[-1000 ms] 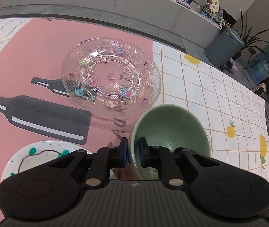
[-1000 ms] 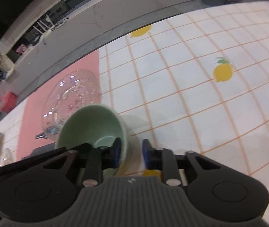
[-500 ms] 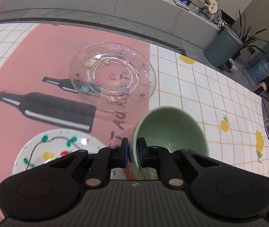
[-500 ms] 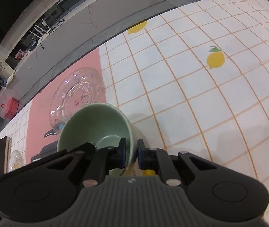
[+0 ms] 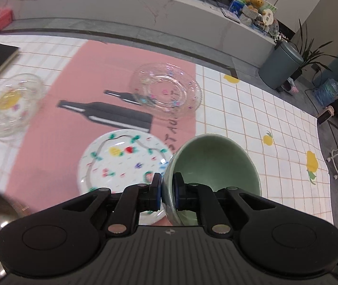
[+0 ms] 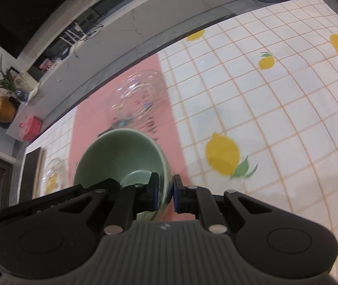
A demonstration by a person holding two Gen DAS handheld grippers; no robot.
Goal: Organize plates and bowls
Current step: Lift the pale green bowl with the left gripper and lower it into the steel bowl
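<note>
Both grippers were carrying the green bowl [image 5: 212,163] above the worktop [image 5: 252,123]: left gripper [image 5: 167,191] and right gripper [image 6: 164,193] each clenched on its rim. Next, probably, it needed lowering level somewhere beside the painted plate [image 5: 121,159]; blur hid the destination.

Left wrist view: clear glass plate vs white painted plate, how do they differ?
The clear glass plate is see-through with small coloured dots; the white painted plate is opaque with fruit and vine drawings. The glass plate lies farther from the camera, across the printed bottle; the painted one lies nearer, beside the gripped green bowl. Both rest flat on the pink cloth.
</note>
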